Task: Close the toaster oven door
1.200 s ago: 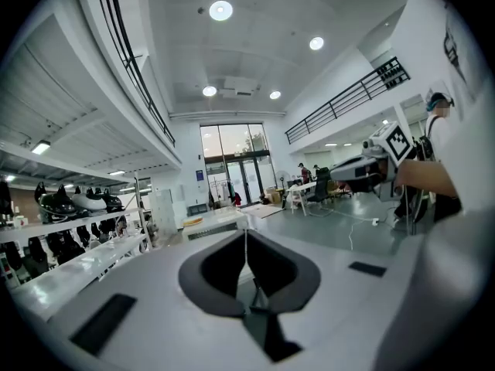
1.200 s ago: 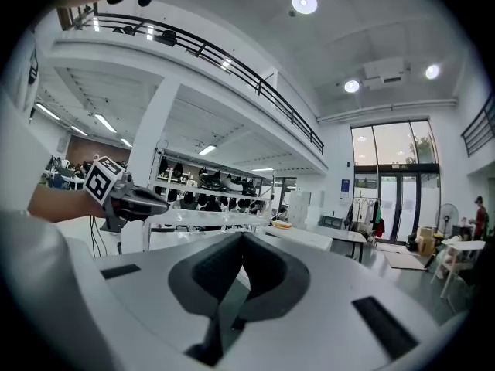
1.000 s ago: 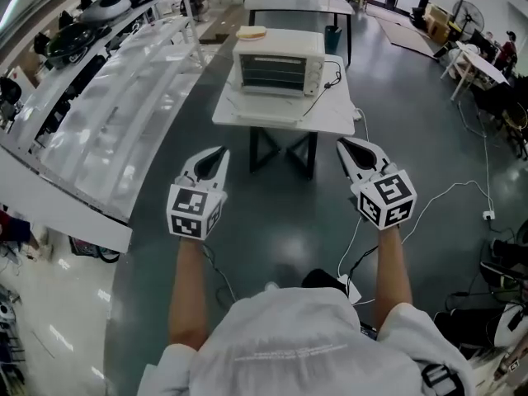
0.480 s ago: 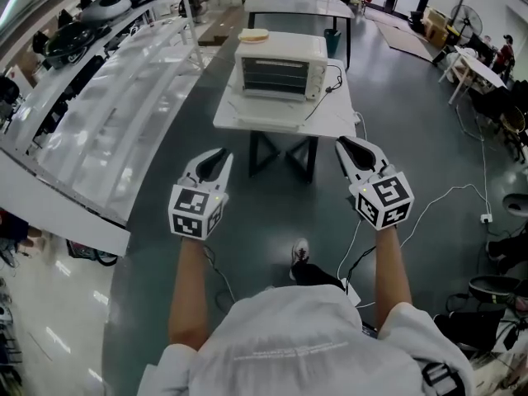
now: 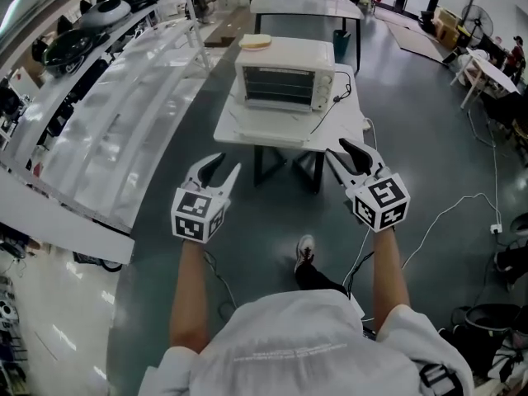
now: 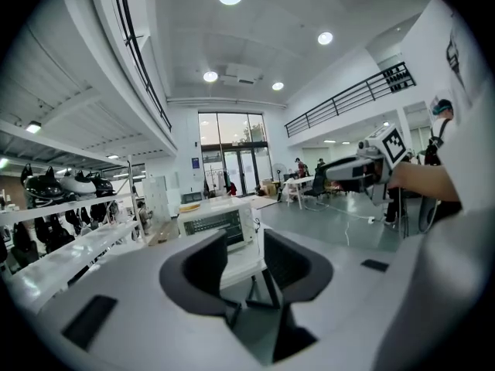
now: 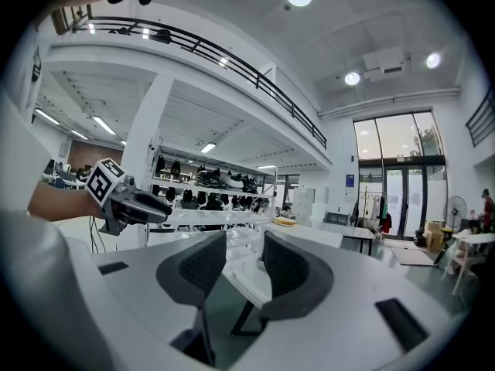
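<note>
1. Toaster oven (image 5: pixel 285 74): on white table (image 5: pixel 351 126), top-centre of head view, straight ahead of us. Door looks folded down at front; we can't confirm. Flat tan item (image 5: pixel 253 41) on its roof.
2. Left gripper (image 5: pixel 224 165): jaws just opened, now apart, nothing btwn them.
3. Right gripper (image 5: pixel 337 150): likewise just opened, released, empty.
4. We hold both grippers side by side, pointing twd the oven, clear of it.
</note>
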`<state>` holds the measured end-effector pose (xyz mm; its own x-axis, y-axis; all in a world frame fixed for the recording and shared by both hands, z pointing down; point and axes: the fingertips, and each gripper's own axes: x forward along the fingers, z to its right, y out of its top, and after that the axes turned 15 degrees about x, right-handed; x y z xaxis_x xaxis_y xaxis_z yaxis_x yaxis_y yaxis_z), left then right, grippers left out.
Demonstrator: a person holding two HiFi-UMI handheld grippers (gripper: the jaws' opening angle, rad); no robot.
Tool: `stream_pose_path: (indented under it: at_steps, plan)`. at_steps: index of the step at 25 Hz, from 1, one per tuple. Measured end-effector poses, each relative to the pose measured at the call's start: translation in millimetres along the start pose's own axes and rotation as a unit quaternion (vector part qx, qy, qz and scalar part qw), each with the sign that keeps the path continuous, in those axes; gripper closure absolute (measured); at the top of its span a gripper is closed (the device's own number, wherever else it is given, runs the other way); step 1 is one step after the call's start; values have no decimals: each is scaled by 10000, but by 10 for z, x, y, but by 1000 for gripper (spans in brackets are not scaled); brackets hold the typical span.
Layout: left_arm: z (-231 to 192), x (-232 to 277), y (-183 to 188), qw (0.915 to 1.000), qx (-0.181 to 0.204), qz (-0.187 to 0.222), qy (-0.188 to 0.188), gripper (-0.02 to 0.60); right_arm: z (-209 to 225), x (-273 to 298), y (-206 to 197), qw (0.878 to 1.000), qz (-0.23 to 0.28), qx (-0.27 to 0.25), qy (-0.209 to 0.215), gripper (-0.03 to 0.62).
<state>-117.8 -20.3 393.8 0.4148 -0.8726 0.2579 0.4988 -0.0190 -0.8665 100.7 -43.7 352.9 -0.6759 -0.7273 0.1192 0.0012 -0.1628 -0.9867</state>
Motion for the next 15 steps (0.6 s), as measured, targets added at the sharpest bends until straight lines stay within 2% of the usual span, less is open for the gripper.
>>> stream_pose_path:
  at_steps: [3, 8, 15]
  plan:
    - [-111, 364, -22, 9999, -81, -83, 33, 437, 333, 244, -89, 9998, -151, 89, 40, 434]
    - [-260, 1009, -54, 9993, -172, -336, -6, 437, 906, 698, -210, 9985, -429, 272, 199, 434]
    - [-441, 1749, -116, 9965, -407, -712, 134, 437, 1564, 1226, -279, 9954, -707, 419, 493, 433]
